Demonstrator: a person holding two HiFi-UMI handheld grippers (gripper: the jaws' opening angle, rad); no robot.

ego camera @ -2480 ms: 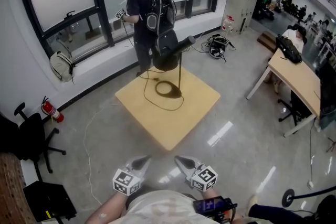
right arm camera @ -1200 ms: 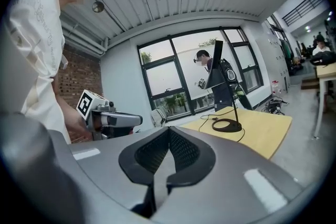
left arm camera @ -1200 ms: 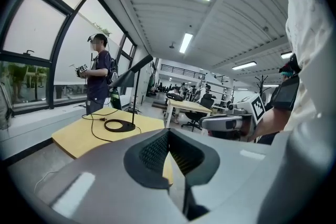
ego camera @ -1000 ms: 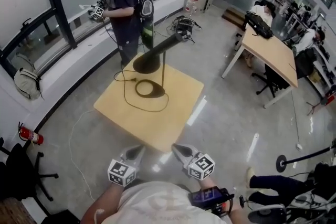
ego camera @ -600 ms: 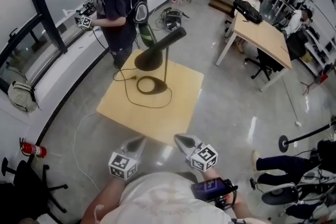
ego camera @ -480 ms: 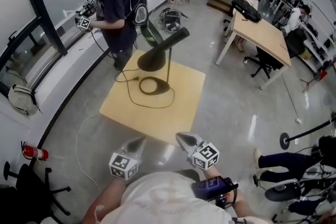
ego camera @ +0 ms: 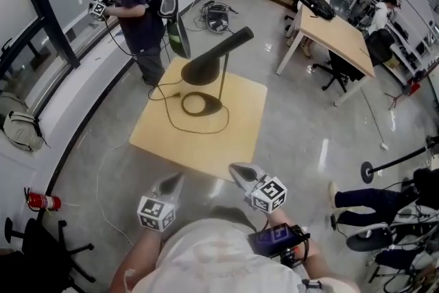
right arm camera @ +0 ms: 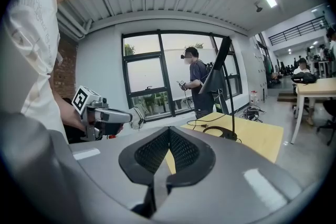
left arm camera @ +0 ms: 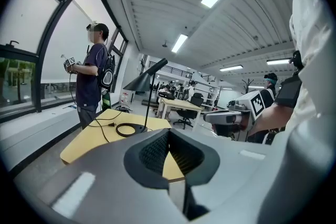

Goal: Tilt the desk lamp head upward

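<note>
Short of the bench [ego camera: 226, 144], with the job not yet begun: the desk lamp [ego camera: 221, 79] stands toward the far left corner. Its ring base [ego camera: 201, 104] is flat on the wood and its cord [ego camera: 180, 125] loops across the top toward the left edge. The lamp head [ego camera: 204, 71] slopes downward over the far edge from a thin upright post, so by my reading the upward tilt has yet to be made.

I carry both tools low and close to my body, just shy of the near edge, pointing at the lamp, which suits an approach rather than a reach. The left tongs [ego camera: 173, 183] are pressed together with nothing between them, and the right tongs [ego camera: 240, 172] are likewise pressed together and empty. Neither touches the bench or the lamp, which is well apart from both.

A second person [ego camera: 140, 0] stands beyond the far corner, close to the lamp. I judge that one of the tongs must spread before the head can be lifted.
</note>
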